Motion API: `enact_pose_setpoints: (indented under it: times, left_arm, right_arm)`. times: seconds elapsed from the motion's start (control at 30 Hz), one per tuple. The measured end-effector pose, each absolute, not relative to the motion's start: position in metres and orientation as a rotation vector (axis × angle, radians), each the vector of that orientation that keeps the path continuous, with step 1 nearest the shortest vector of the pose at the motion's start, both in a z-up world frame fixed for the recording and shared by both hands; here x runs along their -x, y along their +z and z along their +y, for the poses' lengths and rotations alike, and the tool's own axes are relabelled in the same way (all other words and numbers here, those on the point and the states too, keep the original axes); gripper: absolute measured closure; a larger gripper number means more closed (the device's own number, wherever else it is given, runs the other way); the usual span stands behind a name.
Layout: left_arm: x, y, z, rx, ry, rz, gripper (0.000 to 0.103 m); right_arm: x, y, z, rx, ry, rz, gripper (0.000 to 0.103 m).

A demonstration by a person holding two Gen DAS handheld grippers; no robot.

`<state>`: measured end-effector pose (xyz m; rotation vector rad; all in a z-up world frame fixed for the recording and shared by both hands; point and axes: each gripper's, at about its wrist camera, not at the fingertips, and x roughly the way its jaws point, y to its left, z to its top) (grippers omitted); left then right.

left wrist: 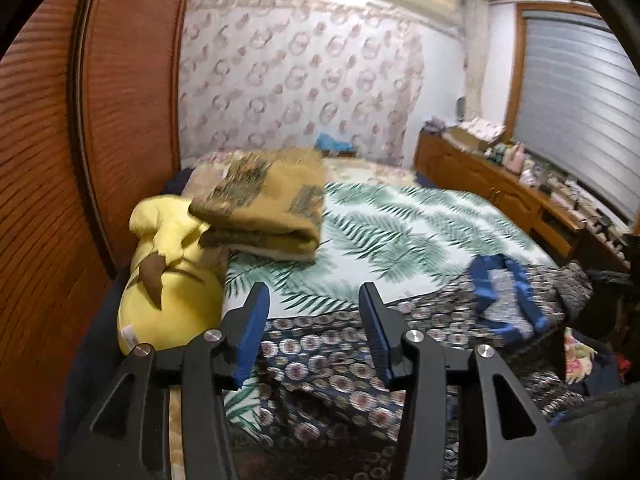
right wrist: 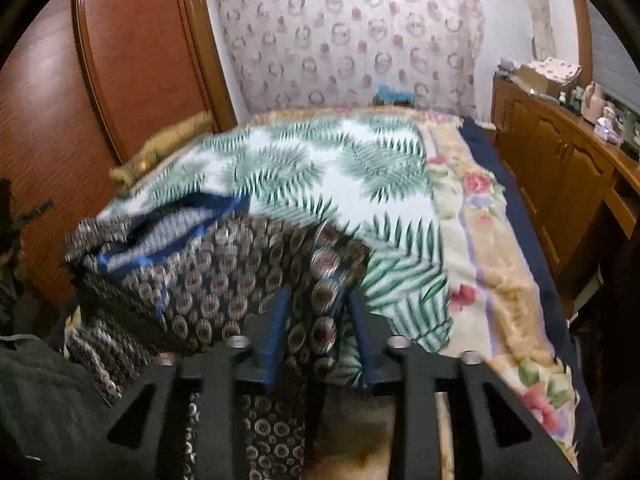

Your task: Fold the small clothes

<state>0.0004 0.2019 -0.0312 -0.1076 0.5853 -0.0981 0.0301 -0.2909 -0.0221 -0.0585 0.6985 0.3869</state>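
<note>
The patterned garment (right wrist: 224, 272), dark navy with rows of round floral medallions and blue trim at its opening, lies at the near end of the bed, on top of the palm-leaf sheet (right wrist: 320, 168). In the right wrist view its near right edge is raised off the sheet and runs down between the jaws of the right gripper (right wrist: 316, 328). The jaws stand close on either side of that fabric; the frame is blurred, but they appear clamped on the garment. In the left wrist view the same garment (left wrist: 360, 344) spreads flat across the sheet, with the blue-trimmed opening (left wrist: 506, 296) at the far right.

The left gripper (left wrist: 316, 332) hangs above the near left part of the garment. Its jaws stand wide apart with nothing between them, and the blue pads (left wrist: 250, 332) face each other across the gap.

A yellow plush toy (left wrist: 172, 280) lies at the left edge of the bed, just beside the sheet. A folded tan blanket (left wrist: 264, 204) rests partly on the toy and partly on the sheet.

A floral blanket (right wrist: 480, 240) borders the sheet on the right. A wooden wardrobe (left wrist: 80, 140) stands to the left of the bed, a wooden dresser (right wrist: 560, 168) to the right, and a floral curtain (right wrist: 352, 36) hangs behind.
</note>
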Motion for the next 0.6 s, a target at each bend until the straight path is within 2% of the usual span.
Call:
enact_pose_setpoints:
  times: [0.2,0.6]
  left_arm:
    - [-0.034,-0.061,0.209,0.113,-0.067,0.682,0.055]
    - [-0.057,-0.105,0.207,0.075,-0.051,0.84,0.055]
  right_arm:
    - [-0.045,-0.008,-0.316,0.016,0.313,0.638,0.061]
    - [-0.106,-0.062,-0.291,0.058,0.277,0.819,0.061]
